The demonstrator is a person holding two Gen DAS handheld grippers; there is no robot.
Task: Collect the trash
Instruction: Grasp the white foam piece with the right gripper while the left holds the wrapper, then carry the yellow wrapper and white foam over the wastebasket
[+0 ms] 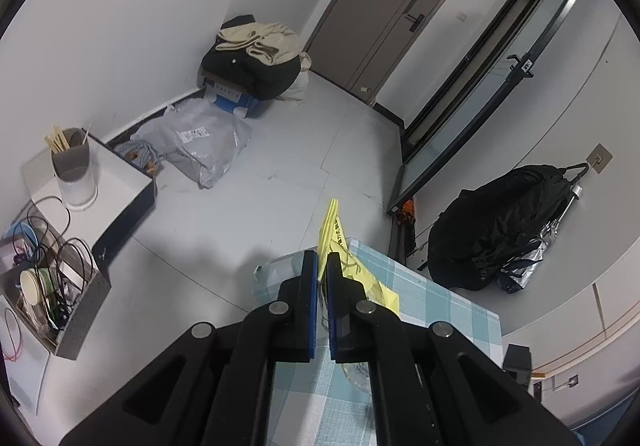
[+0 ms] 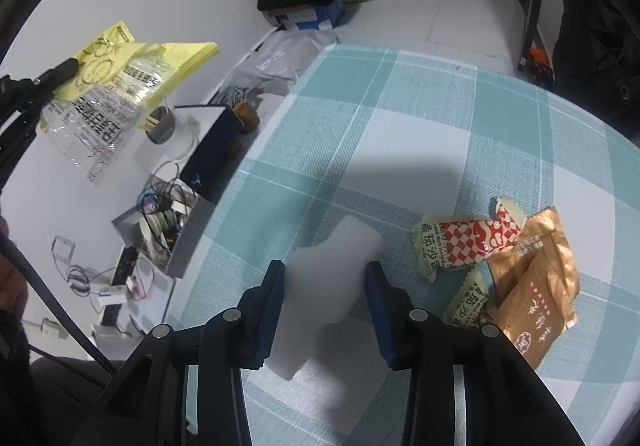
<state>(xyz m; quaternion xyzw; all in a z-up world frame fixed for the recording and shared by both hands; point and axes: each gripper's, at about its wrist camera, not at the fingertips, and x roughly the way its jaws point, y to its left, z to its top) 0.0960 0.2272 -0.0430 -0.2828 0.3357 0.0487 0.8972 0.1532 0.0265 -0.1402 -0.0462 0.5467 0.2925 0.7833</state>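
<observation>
Looking first through the left wrist view, the left gripper (image 1: 322, 266) has its fingers (image 1: 309, 298) clenched on the edge of one yellow plastic bag (image 1: 334, 234), which sticks up past the fingertips over the far corner of the table (image 1: 448, 310). Held by its rim like this, the bag is probably meant to serve as the trash sack, kept lifted off the check cloth so scraps can be dropped in. Beyond the table lie one black backpack (image 1: 500, 230) against the wall and one grey parcel bag (image 1: 196, 142) on the floor.

Turning to the right wrist view, the right gripper (image 2: 326, 274) points steeply down at one white foam piece (image 2: 332, 266) lying near the near edge of the table (image 2: 400, 106). Its fingers (image 2: 272, 302) straddle the foam, one on each side; the left one looks to be touching it, while a narrow gap shows at the right one, so I judge the grasp not yet firm. Just beside the foam, toward the right edge, lie the snack wrappers (image 2: 500, 258): two red-and-white and two brown ones, four in all, overlapping in a loose heap and waiting their turn. At the upper left the yellow bag hangs open-ended from the other gripper, well apart from the foam.
</observation>
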